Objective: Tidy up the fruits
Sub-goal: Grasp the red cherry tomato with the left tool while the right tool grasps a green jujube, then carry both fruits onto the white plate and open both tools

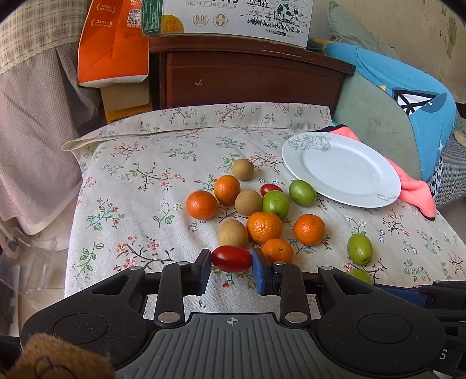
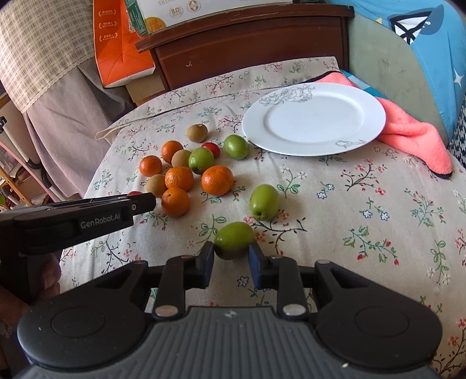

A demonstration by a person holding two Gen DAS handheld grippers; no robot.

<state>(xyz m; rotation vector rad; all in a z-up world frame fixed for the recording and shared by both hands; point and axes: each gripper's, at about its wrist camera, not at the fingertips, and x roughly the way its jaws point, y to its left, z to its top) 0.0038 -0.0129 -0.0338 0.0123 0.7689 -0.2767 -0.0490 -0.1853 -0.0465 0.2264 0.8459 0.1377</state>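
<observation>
My left gripper (image 1: 231, 259) is shut on a red cherry tomato (image 1: 231, 258) at the near edge of the fruit pile. My right gripper (image 2: 231, 253) is shut on a green jujube (image 2: 234, 239) low over the floral cloth (image 2: 349, 204). The pile holds several oranges (image 1: 264, 226), brown longans (image 1: 233, 233), green jujubes (image 1: 275, 203) and another cherry tomato (image 1: 270, 188). An empty white plate (image 1: 340, 169) sits at the far right and shows in the right wrist view (image 2: 314, 116). The left gripper's body (image 2: 72, 221) shows at the left of the right wrist view.
A pink towel (image 2: 413, 134) lies under the plate's right edge. A dark wooden cabinet (image 1: 250, 75) with a milk carton box (image 1: 233, 17) and an orange box (image 1: 113, 46) stands behind the table. A blue-green cushion (image 1: 402, 96) is at the right.
</observation>
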